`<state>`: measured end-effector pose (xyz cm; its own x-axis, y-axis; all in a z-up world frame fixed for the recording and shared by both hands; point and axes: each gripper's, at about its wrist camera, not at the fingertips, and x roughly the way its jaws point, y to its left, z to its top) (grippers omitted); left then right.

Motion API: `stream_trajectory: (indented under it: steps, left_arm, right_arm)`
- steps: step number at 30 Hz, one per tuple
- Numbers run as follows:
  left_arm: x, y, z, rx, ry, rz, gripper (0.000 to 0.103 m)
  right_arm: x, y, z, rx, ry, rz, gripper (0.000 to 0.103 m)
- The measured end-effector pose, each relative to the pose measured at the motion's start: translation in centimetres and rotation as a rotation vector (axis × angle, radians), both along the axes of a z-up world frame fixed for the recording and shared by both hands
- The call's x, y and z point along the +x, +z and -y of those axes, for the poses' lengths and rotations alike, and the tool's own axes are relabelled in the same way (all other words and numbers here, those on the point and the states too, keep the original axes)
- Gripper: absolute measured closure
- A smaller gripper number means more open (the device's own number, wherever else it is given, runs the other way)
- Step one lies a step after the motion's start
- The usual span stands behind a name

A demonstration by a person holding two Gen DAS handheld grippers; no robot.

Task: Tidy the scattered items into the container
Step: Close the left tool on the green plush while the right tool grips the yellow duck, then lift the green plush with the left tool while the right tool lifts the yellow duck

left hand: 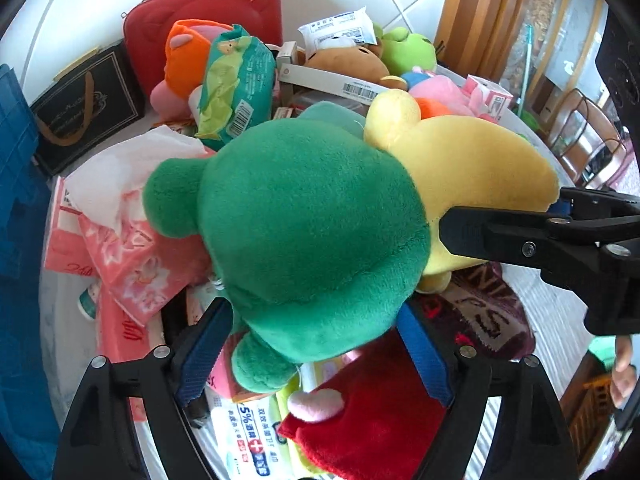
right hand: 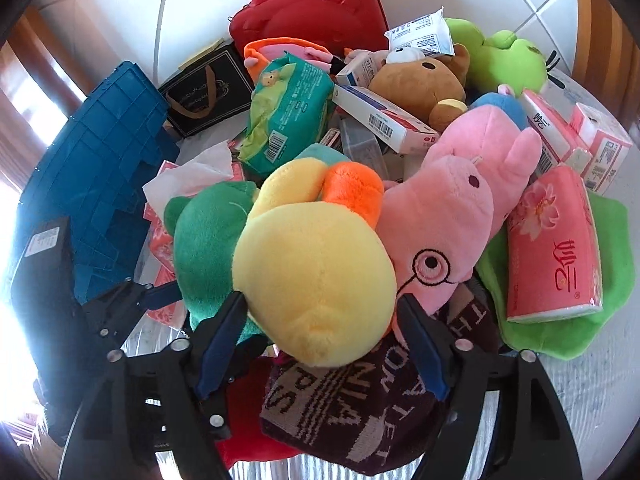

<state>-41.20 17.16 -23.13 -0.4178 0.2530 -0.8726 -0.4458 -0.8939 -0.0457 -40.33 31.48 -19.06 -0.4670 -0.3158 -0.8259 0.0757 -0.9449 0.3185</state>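
Hiding the heap below, both grippers, left gripper point(left hand: 316, 354) and right gripper point(right hand: 320, 344), clamp one green-and-yellow plush point(left hand: 308, 236); the maroon knit point(right hand: 360, 412) reads partly "ATE".

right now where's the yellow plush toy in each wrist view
Left wrist: the yellow plush toy sits right of centre, behind the green plush toy, with the right gripper reaching it from the right edge.
Right wrist: it fills the lower centre, between that gripper's fingers.
Shared landmark: the red case at the top of both views.

Both wrist views look down, close; both show the green plush point(left hand: 304, 240) point(right hand: 208, 248).
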Motion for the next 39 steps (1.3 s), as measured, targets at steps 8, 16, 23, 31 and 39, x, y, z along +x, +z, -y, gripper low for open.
stream_trajectory:
  steps: [8, 16, 23, 31, 39]
  left_arm:
    - [-1.3, -0.3, -0.8, -0.01, -0.002, -0.074, 0.027]
    - [-0.9, 3.0, 0.4, 0.039, 0.022, -0.146, 0.035]
    - [0.4, 7.3, 1.6, 0.057, 0.041, -0.238, 0.034]
    - [1.0, 11.9, 4.6, 0.045, 0.114, -0.313, 0.034]
    - [1.4, 18.3, 10.6, 0.026, 0.221, -0.411, 0.034]
  right_arm:
    - [-2.7, -1.4, 0.3, -0.051, 0.044, 0.018, 0.031]
    - [-1.8, 2.4, 1.4, -0.048, 0.081, -0.1, 0.036]
    - [-0.6, 6.7, 2.8, -0.034, 0.108, -0.196, 0.036]
    - [-0.8, 11.2, 6.2, -0.022, 0.181, -0.28, 0.036]
    - [-2.1, 17.7, 13.0, -0.014, 0.301, -0.385, 0.036]
